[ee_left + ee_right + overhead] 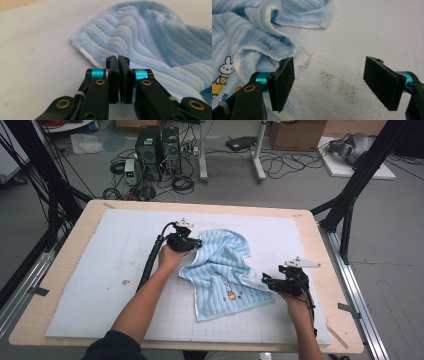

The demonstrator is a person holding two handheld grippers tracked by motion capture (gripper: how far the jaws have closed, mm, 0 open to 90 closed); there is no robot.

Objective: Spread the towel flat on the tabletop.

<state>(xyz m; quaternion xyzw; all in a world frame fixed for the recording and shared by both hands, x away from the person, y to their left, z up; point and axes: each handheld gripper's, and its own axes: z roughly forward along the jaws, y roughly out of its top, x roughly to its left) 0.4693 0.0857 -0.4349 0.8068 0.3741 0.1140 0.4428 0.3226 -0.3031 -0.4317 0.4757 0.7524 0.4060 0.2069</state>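
Light blue towel (222, 272) is lying rumpled on the white mat (100, 270), sitting between the two grippers. Left gripper (196, 242) is resting at the towel's far-left edge, held in a hand (170, 257); in the left gripper view (118, 60) its jaws are pressed together with almost no gap. The tips are sitting right at the towel's white-backed hem (85, 53), but whether any cloth is pinched between them cannot be told, the pads are blocking the view. Ribbed blue pile is rising just beyond the tips and spreading off to their right.

Right gripper (266, 281) is sitting at the towel's near-right edge, pointing toward it. In the right gripper view (332, 83) its jaws are standing wide apart with bare mat and a brown speckled stain (337, 85) between them, gripping nothing. A folded towel edge (262, 50) is lying just beyond its left pad (284, 82); a rabbit print (223, 72) is showing further left. The right pad (382, 82) is hanging over bare mat, well apart from the cloth.
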